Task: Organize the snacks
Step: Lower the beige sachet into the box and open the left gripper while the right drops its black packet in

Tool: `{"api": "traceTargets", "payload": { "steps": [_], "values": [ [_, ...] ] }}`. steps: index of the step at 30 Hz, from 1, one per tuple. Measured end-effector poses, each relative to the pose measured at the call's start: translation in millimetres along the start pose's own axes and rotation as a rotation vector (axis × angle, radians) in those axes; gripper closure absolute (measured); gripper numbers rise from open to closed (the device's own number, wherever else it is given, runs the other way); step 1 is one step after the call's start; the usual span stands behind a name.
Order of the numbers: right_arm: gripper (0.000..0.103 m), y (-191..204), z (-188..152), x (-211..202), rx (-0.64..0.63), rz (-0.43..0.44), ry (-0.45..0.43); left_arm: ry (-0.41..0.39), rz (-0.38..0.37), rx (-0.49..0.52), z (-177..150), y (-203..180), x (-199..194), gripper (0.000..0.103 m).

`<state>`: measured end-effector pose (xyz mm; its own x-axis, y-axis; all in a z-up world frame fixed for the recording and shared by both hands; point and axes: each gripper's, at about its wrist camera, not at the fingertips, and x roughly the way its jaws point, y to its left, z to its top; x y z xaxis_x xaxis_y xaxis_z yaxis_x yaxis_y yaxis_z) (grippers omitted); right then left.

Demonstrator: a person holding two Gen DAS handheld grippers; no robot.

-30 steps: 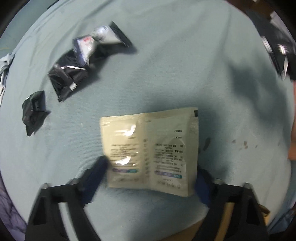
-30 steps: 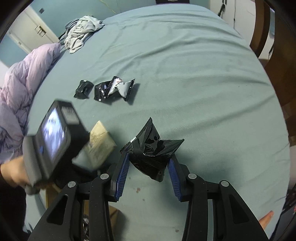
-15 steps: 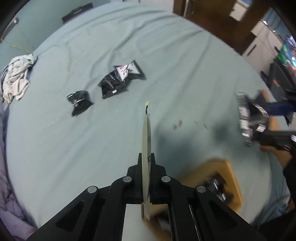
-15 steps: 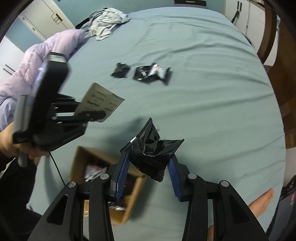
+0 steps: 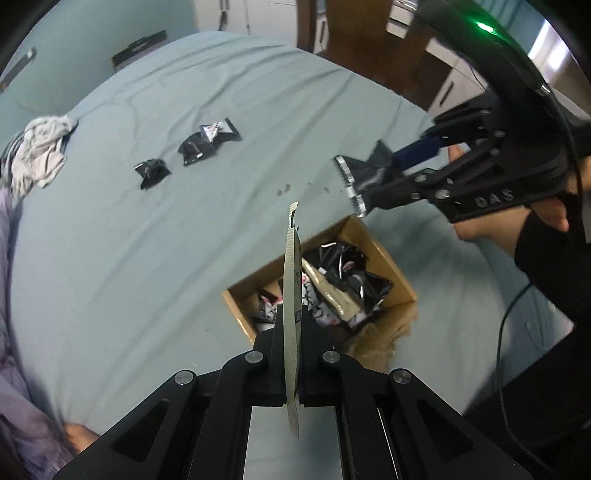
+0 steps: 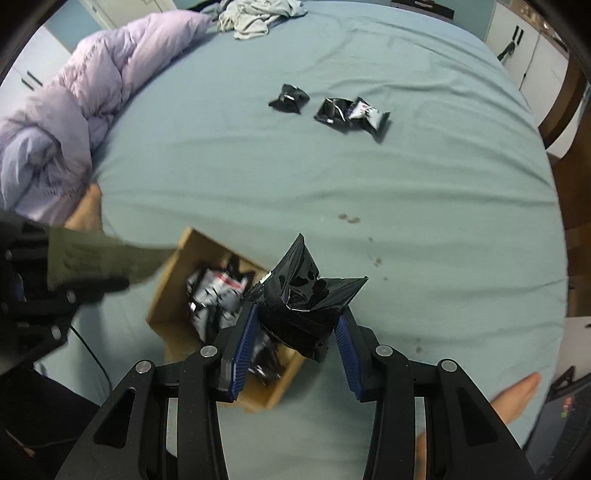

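Note:
My left gripper [image 5: 291, 354] is shut on a flat beige sachet [image 5: 291, 295], held edge-on above the near rim of an open cardboard box [image 5: 380, 258] holding several black and beige snack packets. My right gripper [image 6: 295, 332] is shut on a crumpled black snack packet [image 6: 306, 295], held above the box's right side [image 6: 170, 266]. The right gripper also shows in the left wrist view [image 5: 369, 177], above the box's far corner. The sachet shows blurred in the right wrist view [image 6: 99, 258]. Three black packets lie farther out on the bed [image 5: 207, 144], [image 6: 351, 114].
The box sits on a teal bedsheet [image 6: 332, 177]. A lilac duvet [image 6: 74, 110] is bunched at the left. Grey clothes [image 6: 255, 14] lie at the far edge. Wooden furniture [image 5: 369, 55] stands beyond the bed. A bare foot [image 6: 517, 395] is near the right.
Both grippers have moved over the cardboard box with their packets still held. The sachet was lifted off the sheet and turned edge-on.

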<state>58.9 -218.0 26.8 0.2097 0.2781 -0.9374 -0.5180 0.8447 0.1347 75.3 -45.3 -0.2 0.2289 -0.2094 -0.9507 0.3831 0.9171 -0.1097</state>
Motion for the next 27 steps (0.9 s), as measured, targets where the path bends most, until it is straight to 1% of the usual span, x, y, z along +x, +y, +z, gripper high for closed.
{"api": "traceTargets", "payload": {
  "steps": [1,2,4,6,9,12,13,14,15,17,19,22,25,27],
  "values": [
    [0.062,0.9,-0.2,-6.7,0.002,0.002,-0.008,0.017,-0.038,-0.017,-2.3,1.8,1.4,0.101],
    [0.062,-0.1,-1.3,-14.1,0.01,0.01,-0.017,0.024,-0.058,-0.028,-5.0,2.7,3.4,0.101],
    [0.062,-1.8,-4.4,-28.4,0.035,0.024,-0.031,0.05,-0.072,-0.02,-15.1,-0.4,13.3,0.101],
    [0.062,-3.6,-6.6,-34.6,0.038,0.012,-0.035,0.087,-0.097,-0.022,-22.0,-1.4,32.9,0.101],
    [0.062,-1.7,-13.0,-31.6,0.032,-0.01,-0.022,0.13,-0.127,-0.027,-30.2,-8.0,54.5,0.101],
    [0.062,2.0,-12.4,-18.0,0.025,-0.02,0.017,0.154,-0.128,-0.011,-37.6,-15.5,60.0,0.099],
    [0.062,3.4,-10.6,-10.4,0.022,-0.021,0.037,0.162,-0.119,-0.005,-39.0,-16.4,61.9,0.095],
    [0.062,4.7,-8.8,-5.0,0.02,-0.021,0.05,0.171,-0.108,0.0,-39.8,-17.3,63.7,0.083],
    [0.062,6.3,-7.7,0.0,0.016,-0.023,0.062,0.176,-0.096,0.002,-38.7,-16.9,65.9,0.075],
    [0.062,11.7,-6.6,10.5,-0.001,-0.026,0.088,0.15,-0.081,-0.008,-35.6,-14.5,63.7,0.04],
    [0.062,15.7,-4.7,18.6,-0.016,-0.024,0.101,0.092,-0.062,-0.025,-32.3,-8.6,54.6,0.027],
    [0.062,20.3,-4.9,29.9,-0.035,-0.017,0.121,0.043,-0.034,-0.058,-24.9,2.7,43.4,0.027],
    [0.062,22.6,-6.6,39.2,-0.044,-0.01,0.138,0.023,-0.018,-0.13,-20.2,21.9,40.4,0.027],
    [0.062,24.4,-7.4,44.0,-0.047,0.007,0.15,0.025,-0.015,-0.183,-19.4,33.6,41.0,0.027]
  ]
}}
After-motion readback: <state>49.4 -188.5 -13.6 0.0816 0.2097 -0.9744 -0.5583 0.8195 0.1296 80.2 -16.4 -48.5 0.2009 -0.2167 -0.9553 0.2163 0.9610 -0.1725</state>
